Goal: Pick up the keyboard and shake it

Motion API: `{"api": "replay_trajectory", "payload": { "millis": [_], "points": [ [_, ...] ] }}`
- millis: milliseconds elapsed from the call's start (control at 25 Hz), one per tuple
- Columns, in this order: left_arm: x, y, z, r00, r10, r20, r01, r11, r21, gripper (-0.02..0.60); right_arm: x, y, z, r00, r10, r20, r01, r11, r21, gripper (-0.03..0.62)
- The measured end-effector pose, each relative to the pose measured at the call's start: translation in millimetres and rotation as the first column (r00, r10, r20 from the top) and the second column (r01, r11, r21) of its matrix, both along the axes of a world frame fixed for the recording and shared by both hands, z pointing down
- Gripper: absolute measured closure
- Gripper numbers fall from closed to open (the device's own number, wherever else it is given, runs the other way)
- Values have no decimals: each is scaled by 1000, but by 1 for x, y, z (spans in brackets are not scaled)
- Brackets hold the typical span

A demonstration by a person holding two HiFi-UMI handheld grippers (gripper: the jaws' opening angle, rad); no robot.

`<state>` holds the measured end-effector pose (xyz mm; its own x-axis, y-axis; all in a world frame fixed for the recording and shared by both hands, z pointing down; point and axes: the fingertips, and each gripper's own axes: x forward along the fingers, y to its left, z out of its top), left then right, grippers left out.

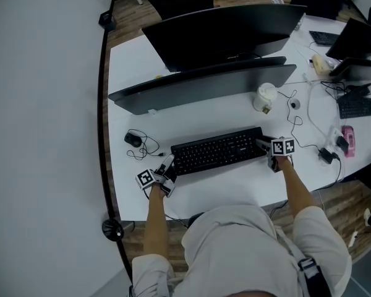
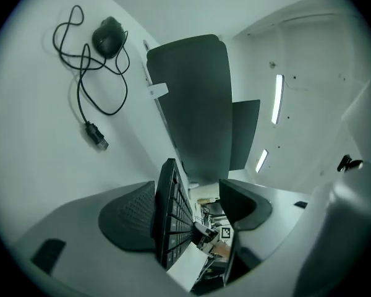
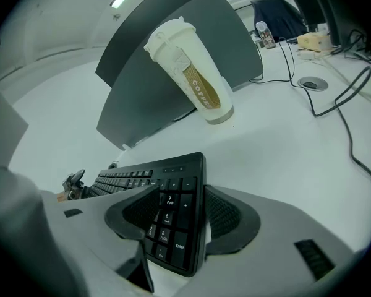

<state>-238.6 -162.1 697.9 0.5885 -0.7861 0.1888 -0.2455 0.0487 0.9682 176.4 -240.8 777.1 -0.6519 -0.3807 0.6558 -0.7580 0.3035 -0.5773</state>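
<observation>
**A:** Where was the keyboard [image 1: 217,151]?

**B:** Mid-surface [image 1: 235,187], in front of the person, long axis running 9 to 3 o'clock. I could not confirm that it had left the surface.

**A:** Tongs?

**B:** The right tongs [image 3: 182,218] were clamped on the number-pad end at 3 o'clock, one pad on the keys and the other behind the far edge. The left tongs [image 2: 185,215] stood wide apart at the 9 o'clock end. The keyboard's edge lay against one pad, with a clear gap to the other.

**A:** Step in hand?

**B:** Judged as the pick-up, with only one end secured.

**A:** Next move?

**B:** Probably closing the left tongs on that end, then raising both ends level before shaking. The coffee cup [image 3: 188,73] at 1 o'clock of the keyboard stood near, so the swing would need to stay clear of it.
</observation>
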Motion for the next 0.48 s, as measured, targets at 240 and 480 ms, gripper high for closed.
{"api": "replay_trajectory", "payload": {
  "millis": [240,480],
  "points": [
    [-8,3,-13,974,-49,-222,50,999,0,256,-3,-3,1,1000,-1,13,1,1000,-6,338],
    [9,18,-31,929,67,-365,-69,998,6,258,-2,-5,-1,1000,-19,8,19,1000,0,337]
  ]
}}
